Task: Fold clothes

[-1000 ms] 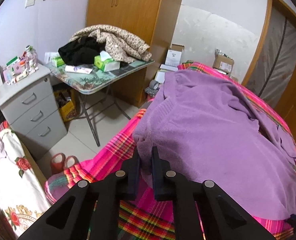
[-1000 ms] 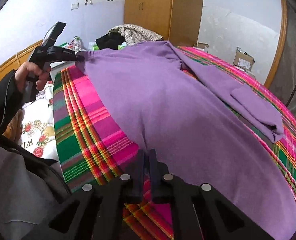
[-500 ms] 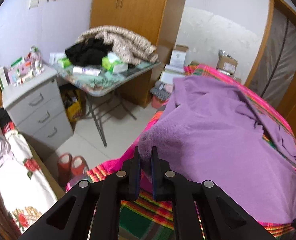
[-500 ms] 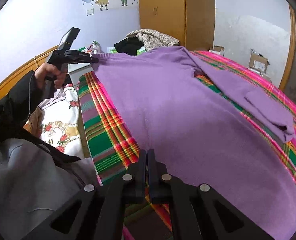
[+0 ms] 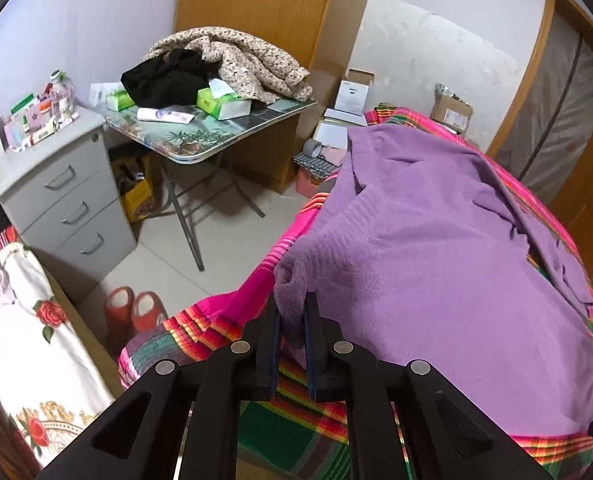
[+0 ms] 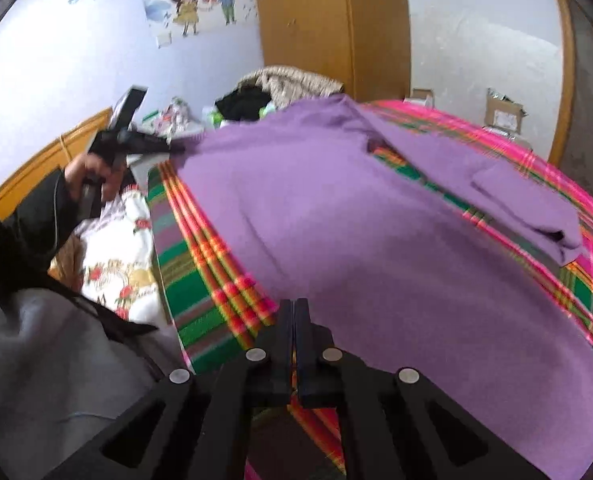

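A purple knit sweater lies spread over a bed with a bright plaid blanket. My left gripper is shut on a bunched corner of the sweater near the bed's edge. In the right wrist view the sweater stretches across the plaid blanket, with one sleeve folded at the right. My right gripper is shut on the sweater's near edge. The left gripper shows far off, held by a hand, pinching the far corner.
A grey drawer cabinet and a folding table piled with clothes and tissue boxes stand left of the bed. Red slippers lie on the floor. A wooden wardrobe and cardboard boxes stand at the back.
Both grippers have pulled the sweater toward the bed's near side. More plaid blanket shows in front of the grippers, and the sweater lies flatter.
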{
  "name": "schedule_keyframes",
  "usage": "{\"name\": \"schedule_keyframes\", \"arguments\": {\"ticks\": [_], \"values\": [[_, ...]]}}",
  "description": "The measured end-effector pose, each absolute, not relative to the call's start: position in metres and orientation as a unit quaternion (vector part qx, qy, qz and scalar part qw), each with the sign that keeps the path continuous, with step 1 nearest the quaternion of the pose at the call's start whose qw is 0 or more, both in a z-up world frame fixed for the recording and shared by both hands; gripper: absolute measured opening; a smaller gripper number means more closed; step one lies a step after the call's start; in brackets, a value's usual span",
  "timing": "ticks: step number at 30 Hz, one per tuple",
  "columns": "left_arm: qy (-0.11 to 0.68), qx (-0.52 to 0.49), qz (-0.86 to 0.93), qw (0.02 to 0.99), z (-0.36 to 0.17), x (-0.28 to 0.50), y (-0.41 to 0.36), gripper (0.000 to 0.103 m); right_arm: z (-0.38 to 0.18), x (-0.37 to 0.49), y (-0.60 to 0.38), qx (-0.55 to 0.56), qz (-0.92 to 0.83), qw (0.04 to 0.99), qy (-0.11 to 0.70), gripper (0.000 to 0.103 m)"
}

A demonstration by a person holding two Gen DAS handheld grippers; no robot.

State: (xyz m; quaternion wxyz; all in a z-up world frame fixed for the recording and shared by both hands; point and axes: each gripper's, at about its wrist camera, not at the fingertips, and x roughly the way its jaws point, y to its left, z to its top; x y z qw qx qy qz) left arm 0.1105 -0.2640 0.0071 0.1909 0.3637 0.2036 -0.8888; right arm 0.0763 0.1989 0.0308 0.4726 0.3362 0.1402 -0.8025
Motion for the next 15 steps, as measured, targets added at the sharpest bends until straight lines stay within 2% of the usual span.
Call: {"name": "schedule_keyframes", "arguments": {"ticks": [8, 10, 15], "values": [[0.217, 0.333, -0.895, 0.202, 0.024, 0.119, -0.266, 0.015, 0.035, 0.061, 0.214, 0.333, -0.827, 0.442, 0.096, 0.013], [0.218, 0.341, -0.890, 0.212, 0.021, 0.116, -0.266, 0.017, 0.030, 0.056, 0.212, 0.345, -0.829, 0.431, 0.095, 0.017], [0.219, 0.370, -0.874, 0.227, 0.010, 0.111, -0.267, 0.021, 0.009, 0.052, 0.205, 0.382, -0.817, 0.416, 0.116, 0.018]]}}
